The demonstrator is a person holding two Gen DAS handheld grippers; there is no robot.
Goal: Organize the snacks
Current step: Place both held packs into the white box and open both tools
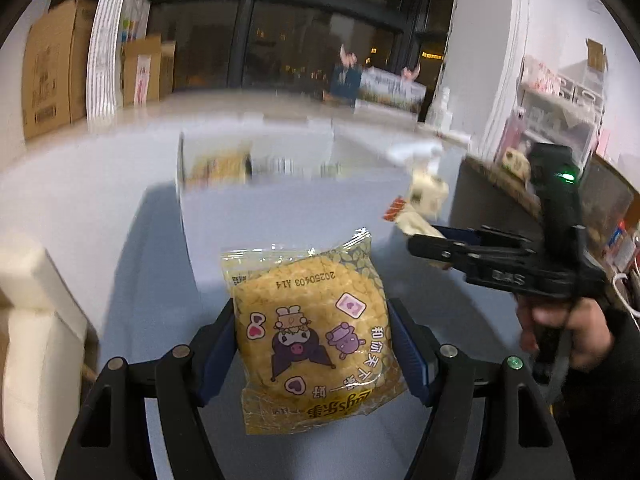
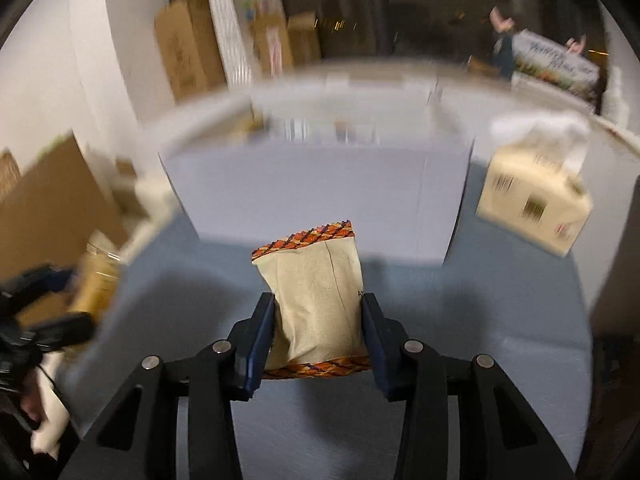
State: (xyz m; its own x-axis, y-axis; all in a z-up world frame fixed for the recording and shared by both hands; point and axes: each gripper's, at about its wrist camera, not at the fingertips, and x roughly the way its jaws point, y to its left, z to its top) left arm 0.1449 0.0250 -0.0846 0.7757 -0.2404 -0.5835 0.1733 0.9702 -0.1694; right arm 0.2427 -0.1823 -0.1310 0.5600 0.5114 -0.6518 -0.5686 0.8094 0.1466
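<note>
My left gripper [image 1: 310, 344] is shut on a yellow snack pack [image 1: 312, 336] printed with cartoon figures and holds it above the blue-grey table [image 1: 132, 280]. My right gripper [image 2: 318, 328] is shut on a beige snack pouch [image 2: 316, 300] with orange zigzag ends. In the left wrist view the right gripper [image 1: 416, 240] shows at the right with the beige pouch [image 1: 412, 220] in it. In the right wrist view the left gripper [image 2: 52, 308] and its yellow pack [image 2: 96, 284] blur at the left edge. A white open box [image 1: 256, 168] stands ahead with snacks inside, also shown in the right wrist view [image 2: 320, 184].
A tissue box [image 2: 532, 200] stands right of the white box. Cardboard boxes [image 1: 52, 80] line the far left wall. A shelf with goods [image 1: 560, 100] stands at the right. A cream foam block [image 1: 36, 320] sits at the table's left. Dark windows lie behind.
</note>
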